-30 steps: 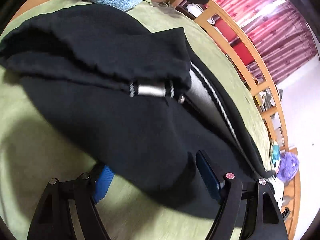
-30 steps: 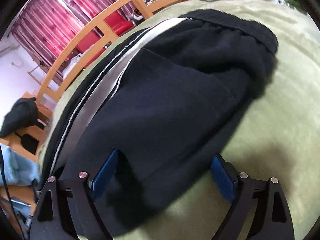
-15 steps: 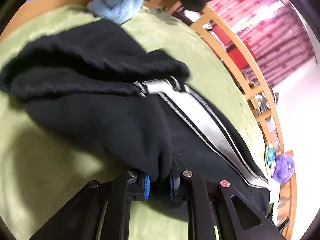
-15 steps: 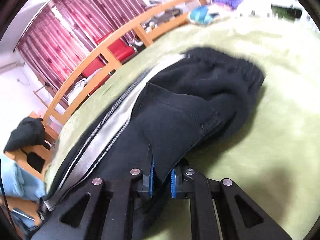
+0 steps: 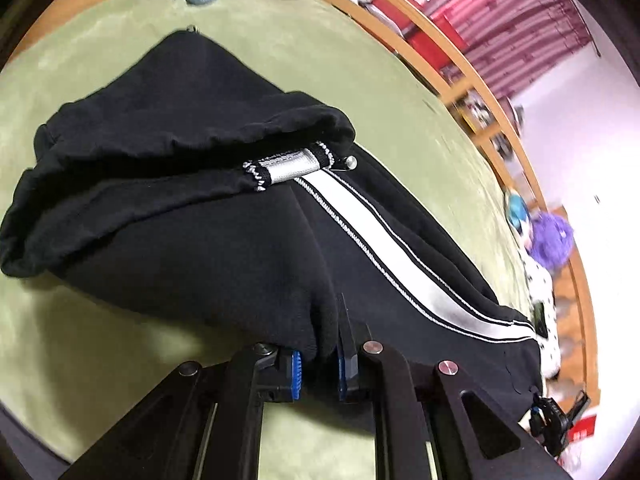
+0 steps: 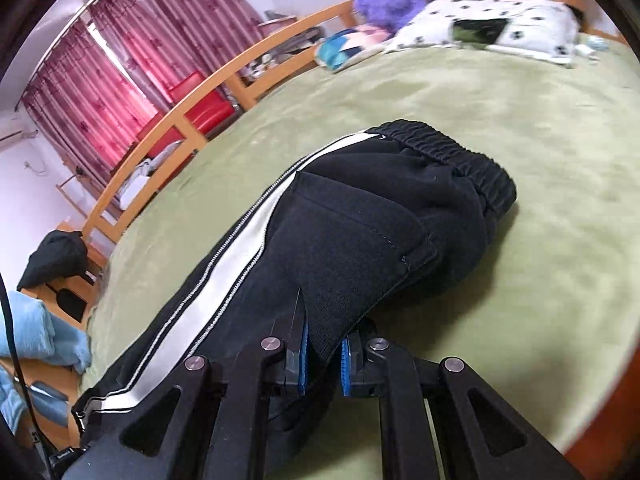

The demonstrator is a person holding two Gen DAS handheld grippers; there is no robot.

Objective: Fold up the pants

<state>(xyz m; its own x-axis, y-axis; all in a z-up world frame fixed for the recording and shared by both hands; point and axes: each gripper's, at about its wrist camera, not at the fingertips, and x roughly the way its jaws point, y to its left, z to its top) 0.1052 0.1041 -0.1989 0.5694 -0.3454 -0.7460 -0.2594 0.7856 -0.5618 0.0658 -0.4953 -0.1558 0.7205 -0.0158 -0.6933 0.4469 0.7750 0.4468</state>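
The left claw (image 5: 318, 368) pinches a fold of the black pants (image 5: 208, 248) between its blue pads, while the right claw (image 6: 324, 364) clamps the same pants (image 6: 360, 240) at a pocket edge. Ahead of both claws the garment lies on a green bed (image 6: 540, 128), its white side stripe (image 5: 384, 240) running away to the right of the left claw. Beyond the right claw, the elastic waistband (image 6: 452, 156) sits before a spotted pillow (image 6: 500, 24).

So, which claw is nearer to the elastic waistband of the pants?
Right. The right claw pinches the pants just below the waistband; the left claw grips near the cuffs, at the other end.
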